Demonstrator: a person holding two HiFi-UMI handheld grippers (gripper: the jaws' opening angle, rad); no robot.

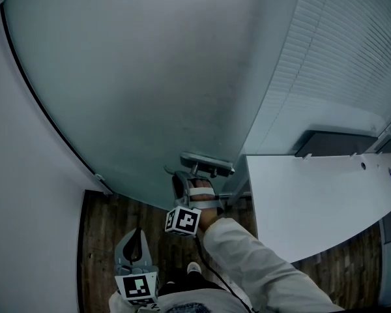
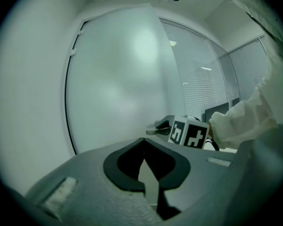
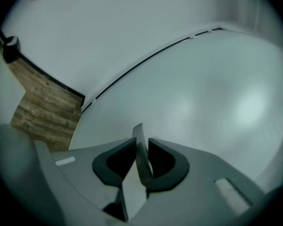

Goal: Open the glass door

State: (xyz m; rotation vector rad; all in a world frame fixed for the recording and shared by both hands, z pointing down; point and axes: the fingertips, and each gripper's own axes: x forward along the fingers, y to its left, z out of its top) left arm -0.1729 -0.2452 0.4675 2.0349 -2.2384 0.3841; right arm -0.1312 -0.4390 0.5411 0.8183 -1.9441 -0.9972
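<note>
Right gripper (image 1: 194, 188) is pinched onto the brushed metal lever handle (image 1: 207, 164), with the flat blade of the lever sandwiched between its two pads. The handle sits near the right edge of the tall frosted pale glass door (image 1: 130, 77), which fills the view straight ahead and has a black seal line down its opposite edge. Left gripper (image 1: 135, 246) hangs low over the dark wood-plank floor (image 1: 104, 227), jaws pressed together on nothing, well apart from the door. Handling guess: a full-height pane will be heavy and rigid, slow to start and slow to stop, so steady force rather than a jerk. The glass is smooth with nothing to grab and wouldn't like a knock from hard jaws (the lever is the only sensible hold). The lever is stiff, thin, slick metal, so the pads could slide along it or twist off. Gripping near the free end gives more leverage to turn it, nearer the hub is safer for hauling the door. Can't tell whether the latch has released
</note>
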